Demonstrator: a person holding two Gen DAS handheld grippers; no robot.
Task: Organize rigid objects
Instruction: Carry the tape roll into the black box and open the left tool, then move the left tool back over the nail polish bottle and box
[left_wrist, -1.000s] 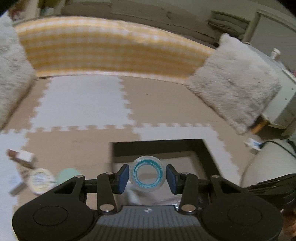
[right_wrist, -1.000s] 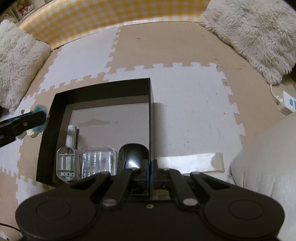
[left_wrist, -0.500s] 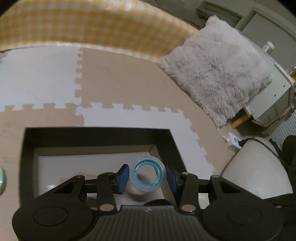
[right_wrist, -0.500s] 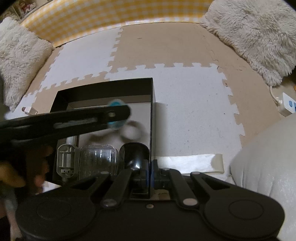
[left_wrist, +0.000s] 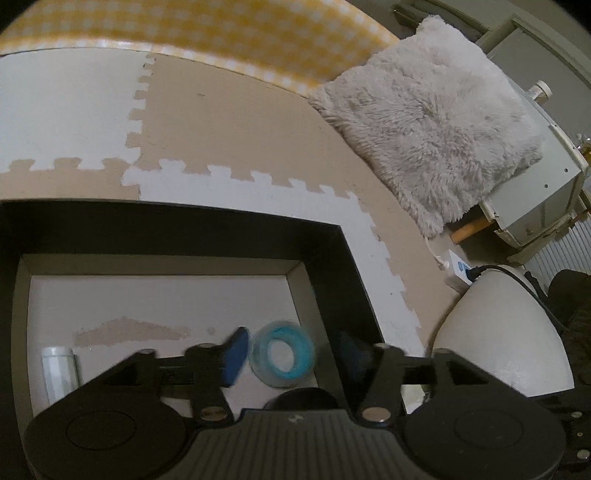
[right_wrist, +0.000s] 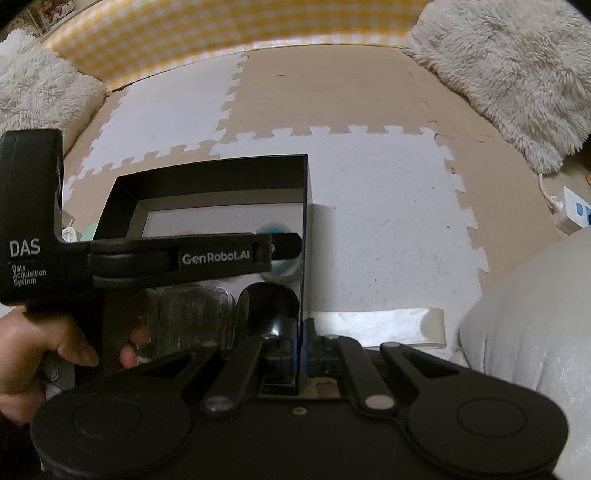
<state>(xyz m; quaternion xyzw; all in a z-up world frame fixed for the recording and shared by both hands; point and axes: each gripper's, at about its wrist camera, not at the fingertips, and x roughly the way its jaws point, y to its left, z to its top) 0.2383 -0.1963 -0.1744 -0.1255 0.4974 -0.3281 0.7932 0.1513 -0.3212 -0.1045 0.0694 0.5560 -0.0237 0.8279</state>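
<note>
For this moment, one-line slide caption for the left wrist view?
Left gripper opening, releasing blue-ringed tape roll inside black box.

I'm seeing matt black box (left_wrist: 343, 258), glossy clear-and-teal plastic tape roll (left_wrist: 282, 358), rough foam floor mats (left_wrist: 229, 129), shaggy plush cushion (left_wrist: 436, 122), glossy black mouse (right_wrist: 267, 306).

Your tape roll (left_wrist: 282, 353): clear with a teal-blue inner ring, tilted on edge, hole facing the left wrist camera, blurred. It sits inside the black box (left_wrist: 354, 266), near the right wall, roughly 4 o'clock on the box floor. The box is open-topped, square, with black walls and a pale floor with a scuffed brown patch. Already in it: a white cylinder (left_wrist: 59, 373) lying at 8 o'clock, a clear plastic case (right_wrist: 192, 317) at 6 o'clock, and a black mouse (right_wrist: 267, 308) at 5 o'clock against the right wall, just below the tape roll.
</note>
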